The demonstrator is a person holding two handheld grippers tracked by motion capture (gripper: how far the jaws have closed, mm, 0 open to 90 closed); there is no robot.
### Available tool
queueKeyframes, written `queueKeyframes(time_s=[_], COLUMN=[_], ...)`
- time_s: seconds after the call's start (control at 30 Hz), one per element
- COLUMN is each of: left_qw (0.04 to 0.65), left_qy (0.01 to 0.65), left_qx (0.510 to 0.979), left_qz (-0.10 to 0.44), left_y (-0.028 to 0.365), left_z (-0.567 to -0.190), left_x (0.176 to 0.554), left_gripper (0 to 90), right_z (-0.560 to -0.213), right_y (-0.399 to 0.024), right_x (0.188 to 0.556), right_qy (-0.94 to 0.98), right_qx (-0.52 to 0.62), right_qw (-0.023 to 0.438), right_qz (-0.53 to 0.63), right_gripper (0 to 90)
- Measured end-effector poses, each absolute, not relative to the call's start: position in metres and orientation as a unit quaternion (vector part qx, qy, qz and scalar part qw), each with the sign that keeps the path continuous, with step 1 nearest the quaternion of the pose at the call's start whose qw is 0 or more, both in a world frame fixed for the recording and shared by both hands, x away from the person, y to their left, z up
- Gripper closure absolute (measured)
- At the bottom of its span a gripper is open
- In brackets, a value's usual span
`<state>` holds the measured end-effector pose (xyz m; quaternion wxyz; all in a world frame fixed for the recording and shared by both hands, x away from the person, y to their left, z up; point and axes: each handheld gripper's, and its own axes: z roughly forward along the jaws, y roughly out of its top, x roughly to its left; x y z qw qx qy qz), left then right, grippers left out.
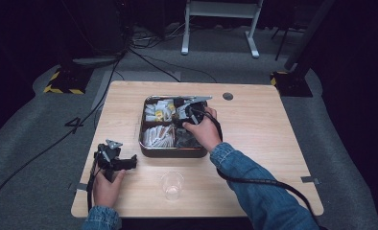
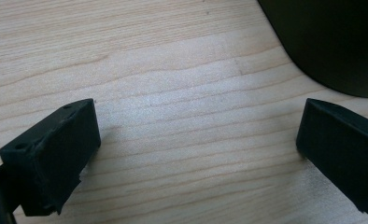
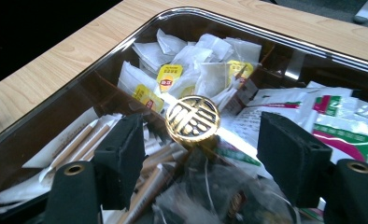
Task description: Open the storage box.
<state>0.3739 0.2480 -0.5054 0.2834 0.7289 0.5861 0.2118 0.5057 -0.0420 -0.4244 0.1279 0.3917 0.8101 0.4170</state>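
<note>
A dark metal tray [image 1: 172, 154] stands in the middle of the wooden table, with several compartments of tea bags [image 3: 173, 77], paper-wrapped sticks [image 3: 86, 140] and sachets [image 3: 341, 121]. A clear lid seems to cover it, with a round gold knob [image 3: 192, 118] at its centre. My right gripper [image 3: 205, 140] hangs over the tray [image 1: 187, 115], open, one jaw on each side of the knob and neither touching it. My left gripper [image 1: 132, 162] lies low on the table left of the tray, open [image 2: 198, 140], with bare wood between its jaws.
An empty clear plastic cup [image 1: 172, 185] stands near the table's front edge, below the tray. The tray's dark wall [image 2: 331, 42] sits just past the left gripper's jaws. A round cable hole [image 1: 228, 96] is at the table's back right.
</note>
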Motion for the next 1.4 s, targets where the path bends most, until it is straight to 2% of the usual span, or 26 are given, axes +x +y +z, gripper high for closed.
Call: queueKeyframes(time_s=[0.1, 0.3, 0.47, 0.63, 0.93, 1.4], left_qw=[0.284, 0.284, 0.284, 0.284, 0.284, 0.284], left_qy=[0.586, 0.586, 0.586, 0.585, 0.586, 0.586], left_qx=[0.729, 0.729, 0.729, 0.729, 0.729, 0.729], left_qz=[0.212, 0.212, 0.212, 0.212, 0.212, 0.212], left_y=[0.248, 0.248, 0.248, 0.248, 0.248, 0.248], left_z=[-0.505, -0.505, -0.505, -0.505, -0.505, -0.505], left_x=[0.374, 0.374, 0.374, 0.374, 0.374, 0.374], left_gripper=[0.1, 0.1, 0.1, 0.1, 0.1, 0.1], right_z=[-0.429, -0.437, -0.442, -0.442, -0.443, -0.443], right_y=[-0.036, -0.026, -0.020, -0.019, -0.015, -0.015], right_x=[0.508, 0.511, 0.513, 0.512, 0.509, 0.508], right_qy=[0.803, 0.807, 0.813, 0.817, 0.817, 0.814], right_qx=[0.402, 0.398, 0.396, 0.393, 0.394, 0.398], right_qw=[0.114, 0.132, 0.136, 0.153, 0.173, 0.177], right_qz=[0.424, 0.416, 0.405, 0.394, 0.382, 0.384], right_gripper=[35.1, 42.5, 52.7, 57.5, 58.5, 58.8])
